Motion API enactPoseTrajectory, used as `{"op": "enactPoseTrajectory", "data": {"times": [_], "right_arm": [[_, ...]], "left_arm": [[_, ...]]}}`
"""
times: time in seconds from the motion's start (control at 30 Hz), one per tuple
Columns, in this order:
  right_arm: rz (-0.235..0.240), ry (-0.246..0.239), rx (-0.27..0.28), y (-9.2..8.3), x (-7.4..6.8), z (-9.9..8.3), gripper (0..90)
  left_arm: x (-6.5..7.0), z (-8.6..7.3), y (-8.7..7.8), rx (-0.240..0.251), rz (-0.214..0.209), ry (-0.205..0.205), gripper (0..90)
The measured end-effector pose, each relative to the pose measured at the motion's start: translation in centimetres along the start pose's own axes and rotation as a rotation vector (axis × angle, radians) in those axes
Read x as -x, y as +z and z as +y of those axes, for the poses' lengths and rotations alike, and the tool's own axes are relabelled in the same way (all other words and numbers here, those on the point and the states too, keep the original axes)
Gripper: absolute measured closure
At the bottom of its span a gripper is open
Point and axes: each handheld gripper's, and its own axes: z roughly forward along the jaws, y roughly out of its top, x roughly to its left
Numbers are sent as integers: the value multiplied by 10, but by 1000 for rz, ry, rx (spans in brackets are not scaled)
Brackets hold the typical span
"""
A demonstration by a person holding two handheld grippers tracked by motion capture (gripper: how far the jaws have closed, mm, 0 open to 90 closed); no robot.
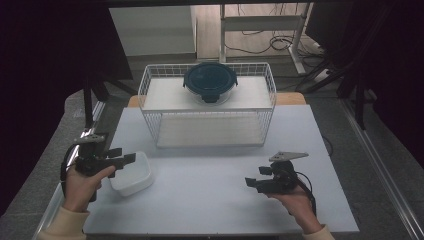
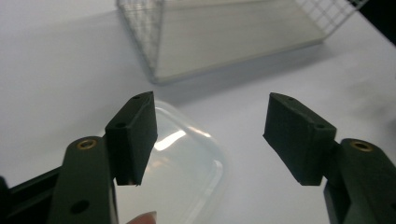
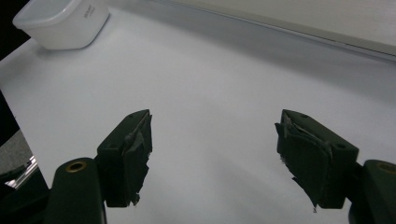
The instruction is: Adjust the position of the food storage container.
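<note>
Your left gripper point(image 1: 126, 156) hovers over the small translucent white plastic food tub point(image 1: 133, 174), which sits open-topped on the white table point(image 1: 210, 200) in front of the white wire basket point(image 1: 207, 107), towards that basket's left end. Your left gripper view looks down on the tub point(image 2: 187, 172) between and under the jaws, which stand wide apart with nothing between them; whether a jaw brushes the rim can't be told.

Judging by its thin, cloudy walls, the tub will be light and a little springy, and smooth enough to slide on the table if you nudge it. It is likely to flex if squeezed hard across the middle, so take it by one side wall just below the rim, one jaw inside and one outside, and close gently.

Your right gripper point(image 1: 255, 181) is held low over bare table in front of the basket's right end, well apart from the tub point(image 3: 60, 21); its jaws are spread wide too and hold nothing.

On the basket's upper shelf stands a round glass container with a dark blue clip lid point(image 1: 210, 81)
</note>
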Motion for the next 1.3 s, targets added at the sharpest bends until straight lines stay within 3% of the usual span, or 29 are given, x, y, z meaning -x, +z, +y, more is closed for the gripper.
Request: {"op": "enactPoseTrajectory", "data": {"times": [0.2,0.27,0.4,0.8,1.03,1.3], "right_arm": [[-1,3,-6,1,2,-1,263],[-2,7,-9,1,3,-1,263],[-3,13,-9,1,4,-2,263],[2,2,-30,5,2,-3,262],[1,-17,-43,8,0,-3,262],[1,-16,-52,11,0,-3,261]], "left_arm": [[-28,5,19,-49,40,-34,452],[-32,7,22,-55,41,-29,501],[-39,7,26,-68,83,-21,593],[-64,-3,28,-88,122,-63,834],[-79,-14,36,-152,164,-66,893],[-90,-27,31,-174,176,-84,898]]}}
